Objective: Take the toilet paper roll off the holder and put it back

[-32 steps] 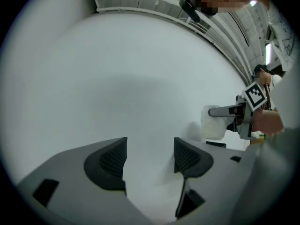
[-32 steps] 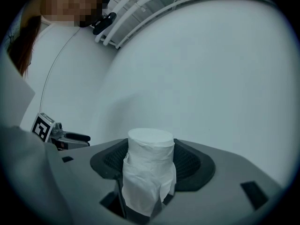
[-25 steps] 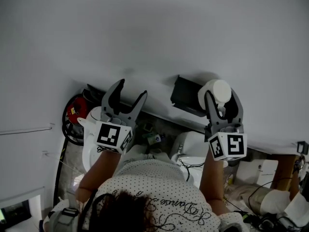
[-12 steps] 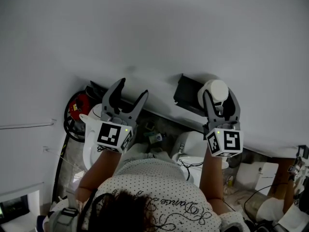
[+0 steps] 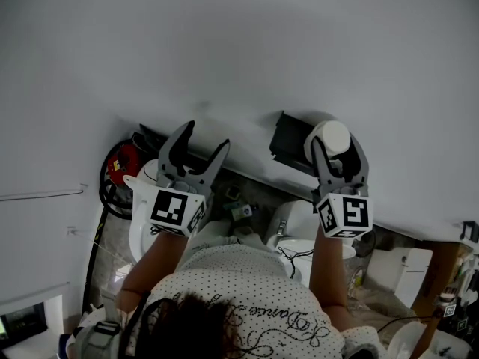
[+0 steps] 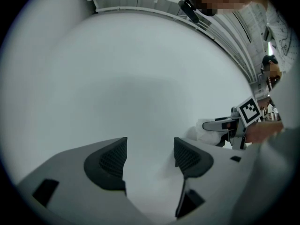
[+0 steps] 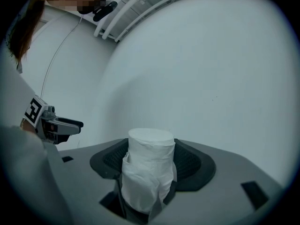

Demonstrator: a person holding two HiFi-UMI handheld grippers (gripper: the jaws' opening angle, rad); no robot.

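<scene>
Against the plain white wall (image 5: 224, 43), the right gripper (image 5: 337, 149) clamps the white cylindrical toilet paper roll (image 7: 149, 153), just right of the black box-shaped wall holder (image 5: 288, 144). Risk: roll clips the holder's edge, or its loose sheet (hanging on the near side) snags there. Well apart leftward, the left gripper (image 5: 203, 142) gapes empty; bare wall above leaves room.

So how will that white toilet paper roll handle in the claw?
The white toilet paper roll probably squashes: soft paper gripped by the right claw. Likely light: one claw carries it. Its loose outer sheet may unwind or snag.
</scene>
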